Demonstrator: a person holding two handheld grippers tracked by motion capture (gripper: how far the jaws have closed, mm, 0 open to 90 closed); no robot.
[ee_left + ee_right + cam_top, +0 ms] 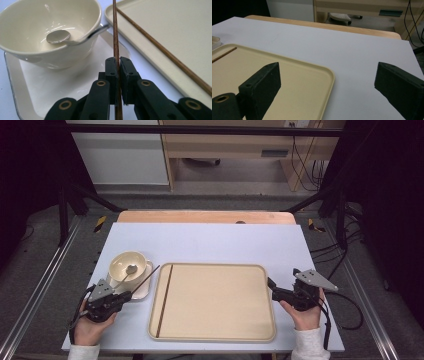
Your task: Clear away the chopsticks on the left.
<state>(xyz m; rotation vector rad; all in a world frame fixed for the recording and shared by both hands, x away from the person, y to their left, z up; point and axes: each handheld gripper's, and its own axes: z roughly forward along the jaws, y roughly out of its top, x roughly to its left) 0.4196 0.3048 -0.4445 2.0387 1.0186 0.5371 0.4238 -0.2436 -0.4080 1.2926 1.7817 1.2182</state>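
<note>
Your left gripper (119, 65) has its jaws pinching a brown chopstick (115, 37) near the tabletop's left edge, just beside the saucer (50, 85) w/ bowl (128, 264) & spoon (58, 36). The stick angles up toward the tray (215, 330), tip over its left rim. A 2nd chopstick (164, 300) lies along the tray's left side. Your right gripper (327, 82) sits at the tray's right edge, jaws spread, nothing between.
</note>
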